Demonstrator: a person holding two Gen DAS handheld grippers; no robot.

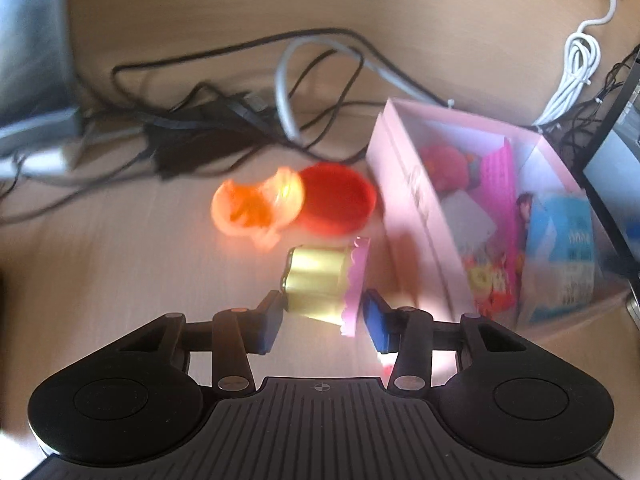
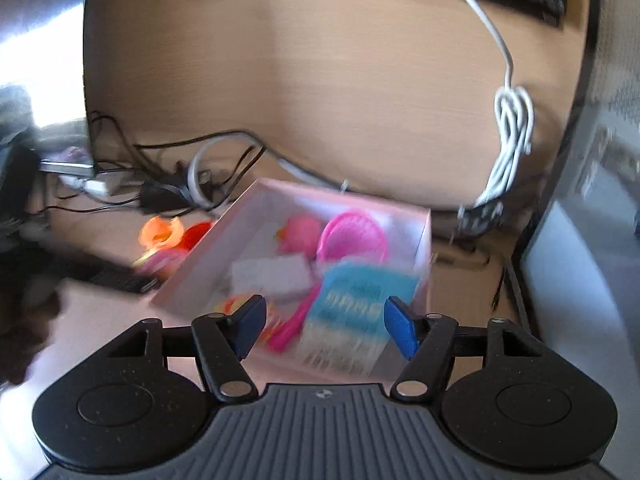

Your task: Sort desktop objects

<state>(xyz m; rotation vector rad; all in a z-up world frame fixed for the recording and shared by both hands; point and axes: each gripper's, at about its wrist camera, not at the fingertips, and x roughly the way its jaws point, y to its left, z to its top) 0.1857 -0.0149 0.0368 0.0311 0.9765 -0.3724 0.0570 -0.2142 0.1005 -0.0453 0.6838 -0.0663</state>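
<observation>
Left claw (image 1: 322, 312) seemingly gripping yellow toy cup (image 1: 316, 280), beside pink box (image 1: 404, 200) wall, right claw (image 2: 324, 322) released.

Motion blur smears the orange toy (image 1: 256, 210) and the printing on the blue packet (image 2: 352, 316) beyond reading.

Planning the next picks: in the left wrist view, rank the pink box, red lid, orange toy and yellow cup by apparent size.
1. pink box
2. red lid
3. orange toy and yellow cup look alike; the cup sits nearer the camera, so unranked.
</observation>
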